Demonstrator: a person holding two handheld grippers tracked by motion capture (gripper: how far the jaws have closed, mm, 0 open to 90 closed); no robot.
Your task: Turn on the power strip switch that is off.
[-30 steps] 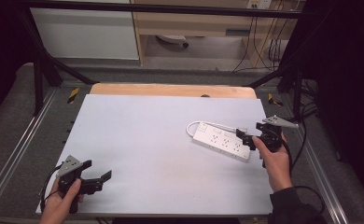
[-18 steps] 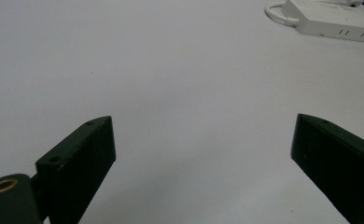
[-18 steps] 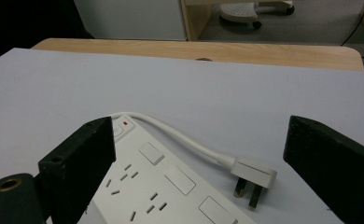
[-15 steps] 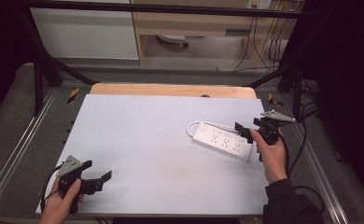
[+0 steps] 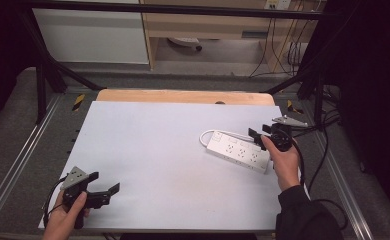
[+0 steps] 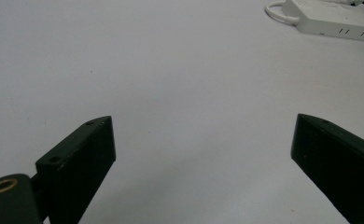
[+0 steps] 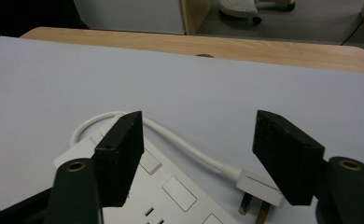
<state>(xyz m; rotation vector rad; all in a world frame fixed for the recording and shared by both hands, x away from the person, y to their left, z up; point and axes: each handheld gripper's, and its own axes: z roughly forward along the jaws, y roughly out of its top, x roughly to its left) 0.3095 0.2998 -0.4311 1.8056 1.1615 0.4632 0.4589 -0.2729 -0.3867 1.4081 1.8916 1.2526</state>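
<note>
The right gripper (image 5: 261,134) has crept forward along the far side of the power strip (image 5: 239,151) since a second ago, when it sat lower and closer to the person at the strip's near-right end; now its jaws stand wide apart over the strip's far edge, with nothing between them yet. From its own view the plug (image 7: 257,187) lies on the table just ahead, between the two jaws, at the end of the short white cord (image 7: 171,135) that loops out of the strip and curls back beside it. I would judge that the person is lining up to take hold of that plug, and the shift of the hand has brought it within reach; closing on the plug body looks like the step to come. The strip itself has not moved: it lies at the right of the white table (image 5: 158,145), slanted, sockets up. Over at the near left corner the left gripper (image 5: 106,185) rests where it was in the earlier pictures, jaws spread wide and holding nothing, pointed across the bare surface toward the distant strip.
</note>
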